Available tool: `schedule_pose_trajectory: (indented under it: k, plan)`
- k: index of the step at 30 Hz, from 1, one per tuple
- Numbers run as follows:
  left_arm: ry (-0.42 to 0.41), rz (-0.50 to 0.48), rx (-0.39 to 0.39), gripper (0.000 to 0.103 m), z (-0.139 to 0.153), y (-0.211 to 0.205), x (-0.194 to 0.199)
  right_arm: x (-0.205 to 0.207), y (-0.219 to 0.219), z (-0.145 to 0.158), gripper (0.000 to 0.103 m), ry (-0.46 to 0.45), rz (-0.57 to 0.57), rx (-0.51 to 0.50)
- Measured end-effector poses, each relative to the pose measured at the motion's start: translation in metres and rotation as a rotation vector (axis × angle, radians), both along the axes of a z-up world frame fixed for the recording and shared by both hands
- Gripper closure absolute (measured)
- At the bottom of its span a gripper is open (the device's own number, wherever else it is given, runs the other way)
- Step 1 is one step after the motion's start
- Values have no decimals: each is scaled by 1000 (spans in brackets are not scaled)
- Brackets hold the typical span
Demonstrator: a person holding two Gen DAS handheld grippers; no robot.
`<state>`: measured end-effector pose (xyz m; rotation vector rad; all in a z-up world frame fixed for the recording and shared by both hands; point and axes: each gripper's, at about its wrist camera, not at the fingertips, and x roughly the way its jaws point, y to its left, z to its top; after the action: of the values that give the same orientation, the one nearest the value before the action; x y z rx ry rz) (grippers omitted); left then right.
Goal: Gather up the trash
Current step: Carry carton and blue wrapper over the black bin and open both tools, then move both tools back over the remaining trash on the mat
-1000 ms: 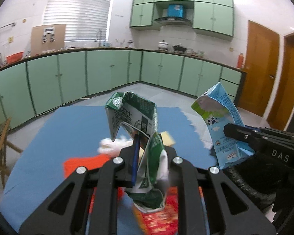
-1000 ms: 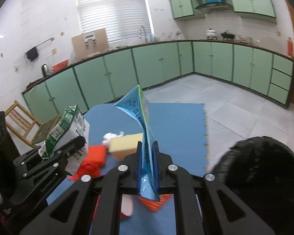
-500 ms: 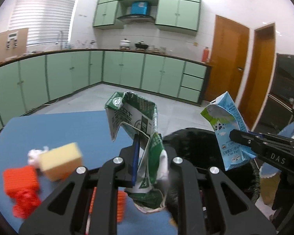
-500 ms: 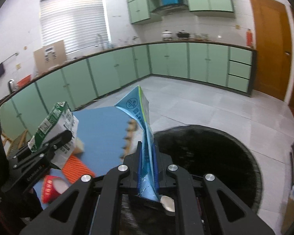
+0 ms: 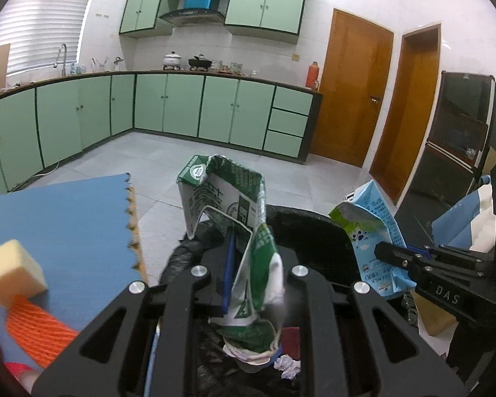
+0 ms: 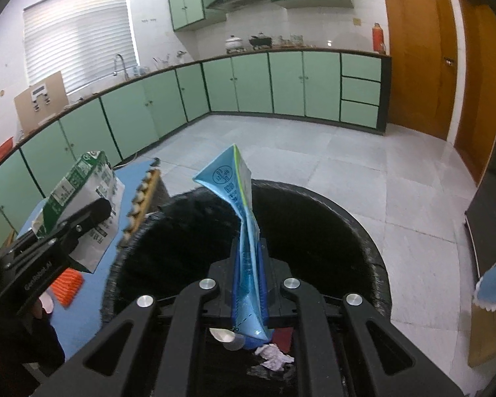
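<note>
Clamping a crumpled green milk carton [image 5: 234,228] upright by its flattened middle, the left claw [image 5: 248,284] hangs over the near-left part of the black-lined trash bin [image 6: 363,231], apparently so the carton can fall straight in once let go. The right claw [image 6: 248,284] is clenched on a squashed blue milk carton [image 6: 238,205], held above the bin's mouth just right of the other, over the crumpled paper [image 6: 274,359] already lying inside. A yellow sponge [image 5: 11,271] and orange cloth [image 5: 39,327] lie on the blue mat [image 5: 59,218] to the left, likely waiting for later trips.
</note>
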<state>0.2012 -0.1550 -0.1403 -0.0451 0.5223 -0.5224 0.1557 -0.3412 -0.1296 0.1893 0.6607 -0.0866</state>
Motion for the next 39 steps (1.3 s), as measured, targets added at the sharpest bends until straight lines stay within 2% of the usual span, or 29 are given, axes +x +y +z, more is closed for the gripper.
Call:
schedule_pose_trajectory:
  k: [12, 13, 15, 16, 18, 20, 21, 24, 26, 33, 39]
  plan:
    - [55, -38, 20, 85, -24, -27, 24, 14, -25, -31, 92, 52, -35, 15]
    - [63, -38, 19, 81, -24, -28, 27, 15, -24, -31, 91, 55, -37, 14]
    - [71, -37, 13, 52, -24, -28, 29, 15, -25, -33, 88, 60, -41, 13]
    - [65, -30, 8, 49, -23, -27, 28, 15, -26, -34, 84, 60, -42, 11]
    - [64, -30, 9, 46, -22, -27, 27, 14, -26, -33, 60, 56, -53, 3]
    - [62, -25, 11, 44, -21, -25, 27, 13, -26, -33, 51, 53, -66, -7]
    - [57, -16, 11, 40, -19, -22, 26, 12, -25, -31, 39, 51, -75, -13]
    - [42, 8, 17, 31, -14, -15, 24, 7, -24, -25, 13, 24, -104, -30]
    - [32, 28, 23, 26, -9, -8, 22, 5, -22, -20, 7, 13, -102, -33]
    - [15, 80, 27, 17, 7, 26, 20, 4, 3, 1, 6, -30, -50, -34]
    - [-18, 148, 29, 12, 25, 71, 5, 8, 35, 21, 6, -73, 1, -12]
